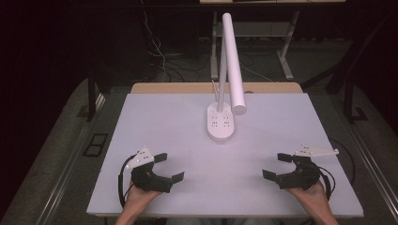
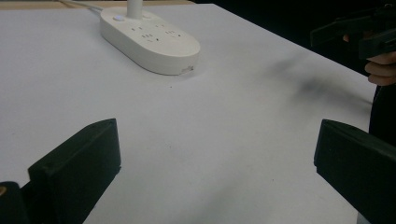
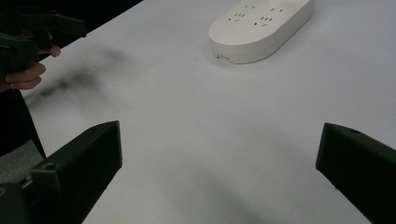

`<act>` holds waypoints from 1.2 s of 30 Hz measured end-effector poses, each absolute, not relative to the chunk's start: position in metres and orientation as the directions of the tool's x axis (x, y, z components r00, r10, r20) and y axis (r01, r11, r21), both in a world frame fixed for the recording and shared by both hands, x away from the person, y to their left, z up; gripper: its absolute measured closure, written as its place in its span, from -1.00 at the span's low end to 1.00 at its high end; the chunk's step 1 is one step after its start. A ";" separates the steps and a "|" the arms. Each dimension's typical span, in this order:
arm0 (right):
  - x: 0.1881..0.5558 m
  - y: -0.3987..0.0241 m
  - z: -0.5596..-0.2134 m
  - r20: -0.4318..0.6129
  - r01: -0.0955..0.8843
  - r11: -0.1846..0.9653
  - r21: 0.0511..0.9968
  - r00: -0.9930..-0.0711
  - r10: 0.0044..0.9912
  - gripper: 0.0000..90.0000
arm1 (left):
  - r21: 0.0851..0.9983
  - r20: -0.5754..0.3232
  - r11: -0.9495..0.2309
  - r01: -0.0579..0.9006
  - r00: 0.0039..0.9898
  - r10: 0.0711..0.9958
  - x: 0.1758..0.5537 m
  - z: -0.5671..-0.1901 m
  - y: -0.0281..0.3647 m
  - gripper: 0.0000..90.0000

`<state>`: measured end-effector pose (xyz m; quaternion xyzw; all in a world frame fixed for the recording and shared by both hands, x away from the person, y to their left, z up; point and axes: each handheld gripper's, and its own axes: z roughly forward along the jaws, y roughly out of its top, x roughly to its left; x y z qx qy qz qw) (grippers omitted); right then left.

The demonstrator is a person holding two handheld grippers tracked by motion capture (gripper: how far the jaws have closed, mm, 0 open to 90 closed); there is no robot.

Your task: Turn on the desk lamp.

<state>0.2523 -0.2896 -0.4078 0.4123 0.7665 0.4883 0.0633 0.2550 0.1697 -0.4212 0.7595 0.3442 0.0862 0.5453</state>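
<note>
A white desk lamp stands at the table's back middle; its oval base (image 1: 220,123) carries sockets and its long tube head (image 1: 233,63) leans forward over it. The same base (image 2: 149,39) appears far ahead in the left gripper view, and the base (image 3: 261,28) lies ahead in the right gripper view. My left gripper (image 1: 169,167) rests near the front left, open, with nothing between its jaws. My right gripper (image 1: 278,165) rests near the front right, open and empty too. Both point inward toward the table's middle.
The white table top (image 1: 187,140) spans the view, with a wooden strip along its far edge (image 1: 178,87). Cables trail on the floor behind the table (image 1: 164,61). A dark table leg frame (image 1: 287,61) stands further back.
</note>
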 end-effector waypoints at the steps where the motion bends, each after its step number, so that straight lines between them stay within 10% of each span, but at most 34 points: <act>1: 0.253 -0.290 -0.408 0.307 0.570 0.181 0.802 -0.652 0.694 -1.00 | 0.887 -0.244 -0.172 0.429 0.750 0.615 0.255 -0.421 0.170 -1.00; 36: 0.255 -0.287 -0.402 0.291 0.588 0.237 0.773 -0.662 0.691 -1.00 | 0.887 -0.248 -0.162 0.432 0.743 0.622 0.253 -0.421 0.172 -1.00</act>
